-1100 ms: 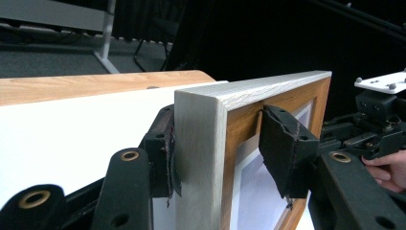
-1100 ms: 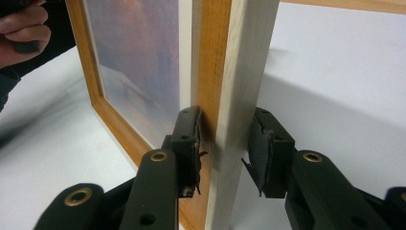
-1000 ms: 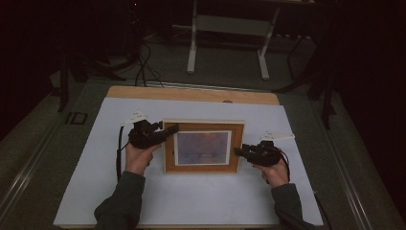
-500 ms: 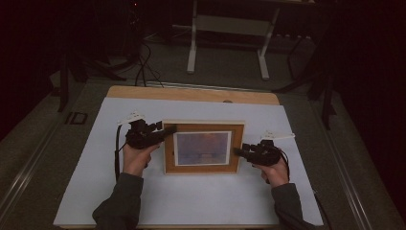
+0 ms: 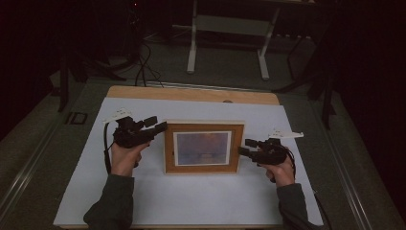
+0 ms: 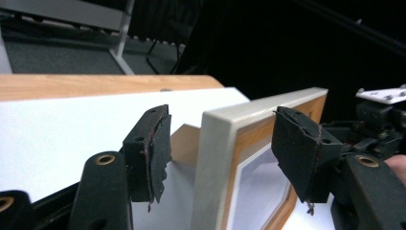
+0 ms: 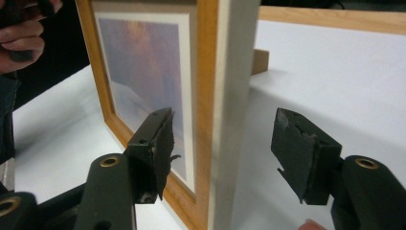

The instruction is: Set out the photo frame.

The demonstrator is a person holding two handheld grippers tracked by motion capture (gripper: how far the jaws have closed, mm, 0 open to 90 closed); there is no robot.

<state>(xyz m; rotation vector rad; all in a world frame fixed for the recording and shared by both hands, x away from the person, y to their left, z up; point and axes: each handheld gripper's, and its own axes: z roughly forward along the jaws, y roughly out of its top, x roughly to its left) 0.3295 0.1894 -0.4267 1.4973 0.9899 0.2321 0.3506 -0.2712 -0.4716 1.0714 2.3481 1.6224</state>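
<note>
Over the last second both grippers closed in on the picture frame [image 5: 203, 147] standing mid-table: left gripper [image 5: 154, 127] and right gripper [image 5: 244, 146] now straddle its side edges, jaws wide apart, gripping nothing, probably about to clamp.

R gripper [image 7: 220, 143] jaws wide apart, straddling upright picture frame [image 7: 208, 86] edge, not touching; white table [image 7: 335, 72] behind.

One picture frame [image 5: 203, 147], standing mid-bench [image 5: 191, 201]. Two grippers: left gripper [image 5: 160, 127] at frame's left edge, right gripper [image 5: 242, 146] at frame's right edge. Two hands: left hand [image 5: 124, 158], right hand [image 5: 281, 167].
</note>
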